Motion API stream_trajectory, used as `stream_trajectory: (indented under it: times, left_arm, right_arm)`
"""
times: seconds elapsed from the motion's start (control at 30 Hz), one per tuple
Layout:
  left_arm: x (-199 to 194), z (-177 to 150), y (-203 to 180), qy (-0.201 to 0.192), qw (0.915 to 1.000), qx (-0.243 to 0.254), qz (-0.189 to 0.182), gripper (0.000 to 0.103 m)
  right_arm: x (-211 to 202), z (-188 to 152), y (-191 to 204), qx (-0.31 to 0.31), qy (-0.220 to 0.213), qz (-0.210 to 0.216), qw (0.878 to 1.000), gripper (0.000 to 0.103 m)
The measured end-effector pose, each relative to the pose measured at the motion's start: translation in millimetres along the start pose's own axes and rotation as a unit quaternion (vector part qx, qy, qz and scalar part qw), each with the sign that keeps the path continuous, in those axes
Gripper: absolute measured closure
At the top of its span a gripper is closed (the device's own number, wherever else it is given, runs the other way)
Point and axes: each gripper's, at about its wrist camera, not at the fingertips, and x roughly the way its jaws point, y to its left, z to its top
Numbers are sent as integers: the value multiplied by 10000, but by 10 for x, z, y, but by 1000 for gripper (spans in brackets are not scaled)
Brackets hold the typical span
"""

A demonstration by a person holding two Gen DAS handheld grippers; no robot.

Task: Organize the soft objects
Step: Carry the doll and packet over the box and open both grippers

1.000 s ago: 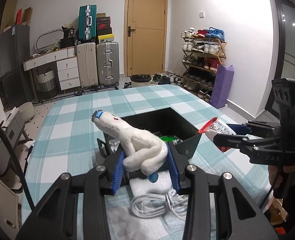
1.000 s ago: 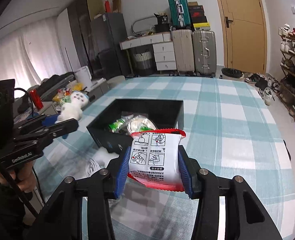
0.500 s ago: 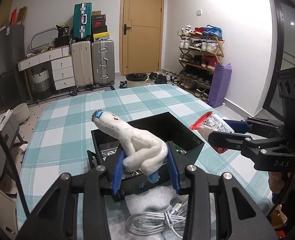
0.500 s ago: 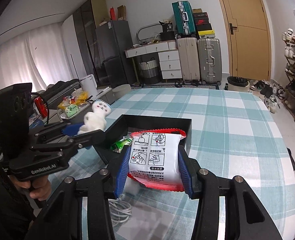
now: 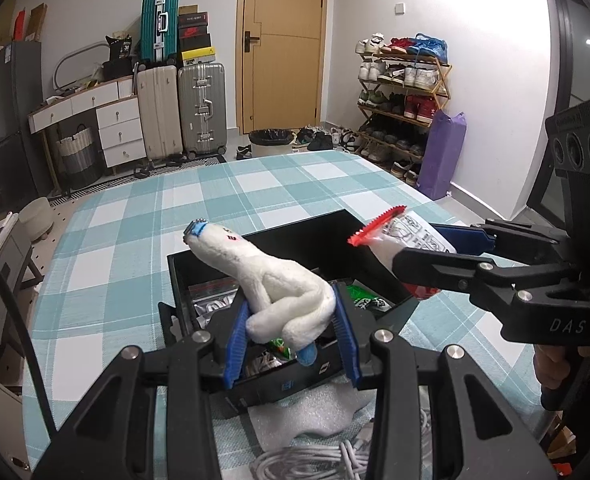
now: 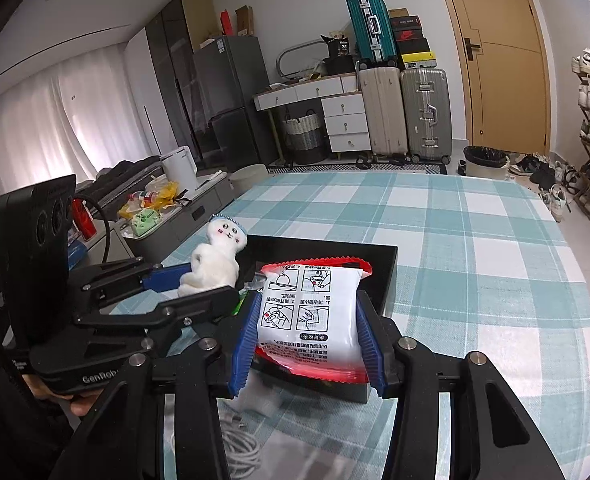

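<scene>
My left gripper (image 5: 291,334) is shut on a white plush doll (image 5: 271,280) and holds it above the near edge of the open black box (image 5: 295,236). The doll also shows in the right wrist view (image 6: 217,258). My right gripper (image 6: 309,340) is shut on a white and red sealed packet (image 6: 309,312), held over the box's (image 6: 387,276) near right side. In the left wrist view the packet (image 5: 405,240) hangs above the box's right wall. The box holds green packets (image 5: 361,300) and a clear bag.
The box stands on a table with a teal checked cloth (image 5: 235,184). White foam sheet (image 5: 315,412) and a coiled white cable (image 5: 311,460) lie in front of the box. Suitcases, drawers, a door and a shoe rack stand beyond the table.
Both grippers have risen and come closer together over the box, each still holding its object. The box now sits lower and nearer in both views.
</scene>
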Motion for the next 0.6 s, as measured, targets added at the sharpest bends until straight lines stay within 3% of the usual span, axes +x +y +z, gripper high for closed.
stream_trajectory:
  times: [0.6]
  left_arm:
    - [348, -9, 44, 341, 9994, 51, -28, 65]
  right_arm:
    - [417, 105, -122, 25, 225, 38, 9997, 57]
